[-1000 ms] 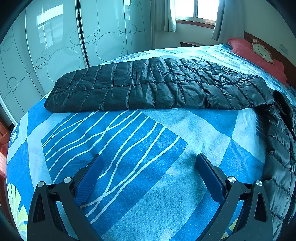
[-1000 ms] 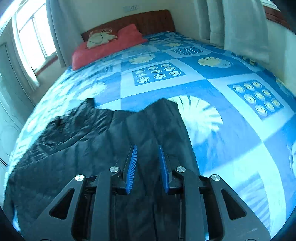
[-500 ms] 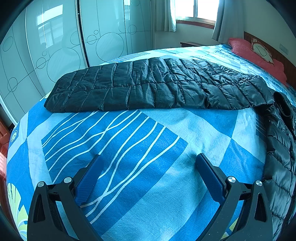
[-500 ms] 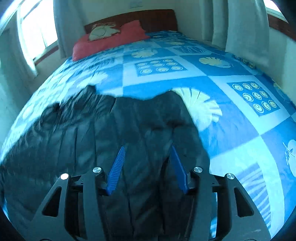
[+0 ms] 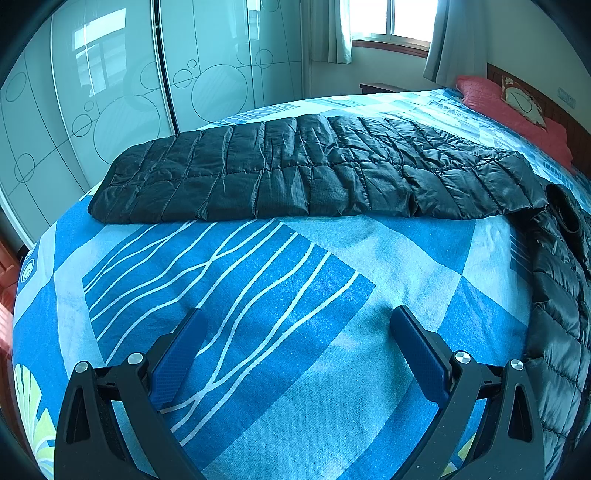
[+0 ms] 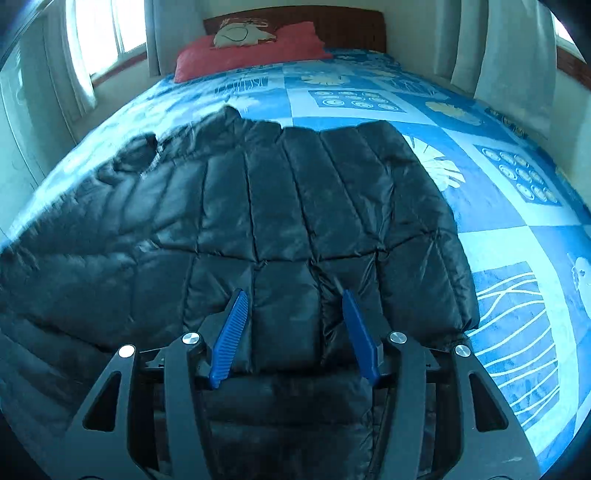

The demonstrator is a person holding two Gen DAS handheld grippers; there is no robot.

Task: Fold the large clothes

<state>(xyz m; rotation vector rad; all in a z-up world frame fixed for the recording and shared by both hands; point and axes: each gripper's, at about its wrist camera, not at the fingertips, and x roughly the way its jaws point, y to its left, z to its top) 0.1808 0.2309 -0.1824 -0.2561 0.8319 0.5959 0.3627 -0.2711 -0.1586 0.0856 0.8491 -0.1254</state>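
A black quilted puffer jacket [image 5: 295,173] lies spread on the blue patterned bed cover [image 5: 258,369]. In the left wrist view a long folded part runs across the far side and another part [image 5: 561,302] runs down the right edge. My left gripper [image 5: 298,314] is open over bare bed cover, well short of the jacket, with nothing between its fingers. In the right wrist view my right gripper [image 6: 294,295] hovers low over the jacket [image 6: 295,192]. Its jaws are opening, and the fabric lies under and between them with no pad pressing on it.
A red pillow [image 6: 251,51] and a wooden headboard [image 6: 351,26] are at the head of the bed. Frosted wardrobe doors [image 5: 110,92] stand beyond the bed's left side. Curtains [image 6: 517,55] hang at the right. Bare bed cover [image 6: 517,258] lies to the right of the jacket.
The right gripper's jaws went from nearly shut to open. It moved sideways and lower over the jacket, which now fills more of its view. The left gripper has not moved.
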